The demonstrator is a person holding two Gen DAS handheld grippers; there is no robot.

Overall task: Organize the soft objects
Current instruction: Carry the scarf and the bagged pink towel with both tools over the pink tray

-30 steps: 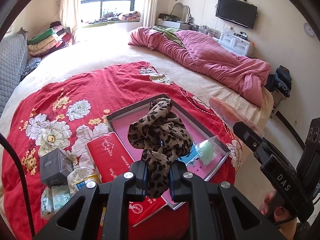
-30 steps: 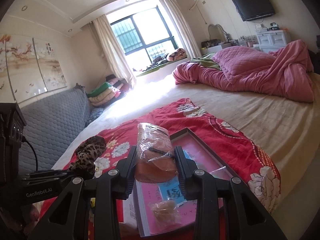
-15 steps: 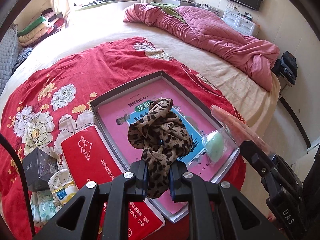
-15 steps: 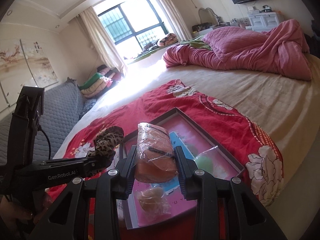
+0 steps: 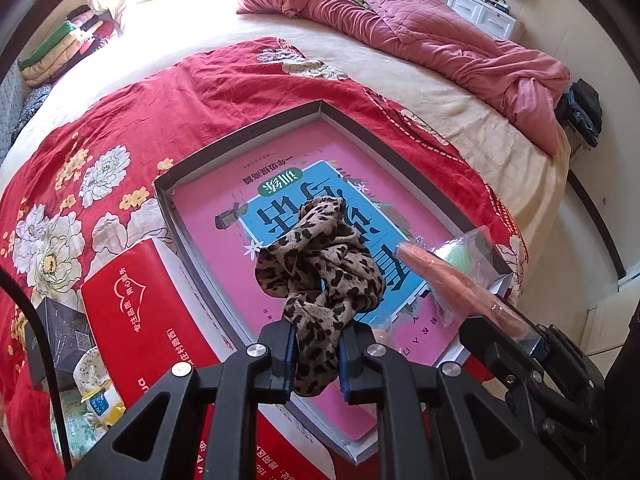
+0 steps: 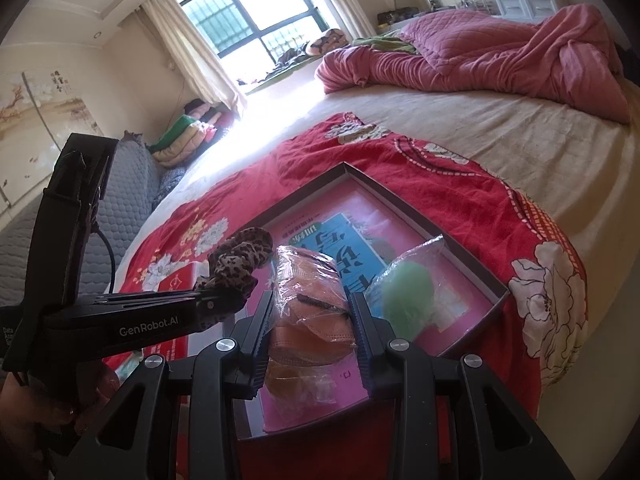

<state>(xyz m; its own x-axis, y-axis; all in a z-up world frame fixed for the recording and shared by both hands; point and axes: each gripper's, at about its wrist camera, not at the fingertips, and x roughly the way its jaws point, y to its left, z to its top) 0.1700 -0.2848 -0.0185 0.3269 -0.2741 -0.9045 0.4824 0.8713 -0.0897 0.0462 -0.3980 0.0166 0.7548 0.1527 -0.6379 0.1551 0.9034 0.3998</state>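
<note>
My left gripper (image 5: pixel 316 356) is shut on a leopard-print scrunchie (image 5: pixel 320 264) and holds it above a shallow grey box (image 5: pixel 240 136) lined with a pink and blue book, on the red floral cloth. My right gripper (image 6: pixel 314 322) is shut on a clear bag of orange face masks (image 6: pixel 308 300), also above the box (image 6: pixel 396 196). That bag shows in the left wrist view (image 5: pixel 452 284) at the right. A green sponge in a clear bag (image 6: pixel 404 292) lies in the box's near right corner. The scrunchie shows in the right wrist view (image 6: pixel 240 258) at the left.
A red box (image 5: pixel 148 320) lies left of the grey box, with a dark small box (image 5: pixel 60 332) and packets (image 5: pixel 92 396) beside it. A pink quilt (image 5: pixel 420 36) is heaped at the far side of the bed. The bed edge drops off at the right.
Both grippers have moved forward and lower over the grey box, each still holding its item. The box now looks closer and larger in both views.
</note>
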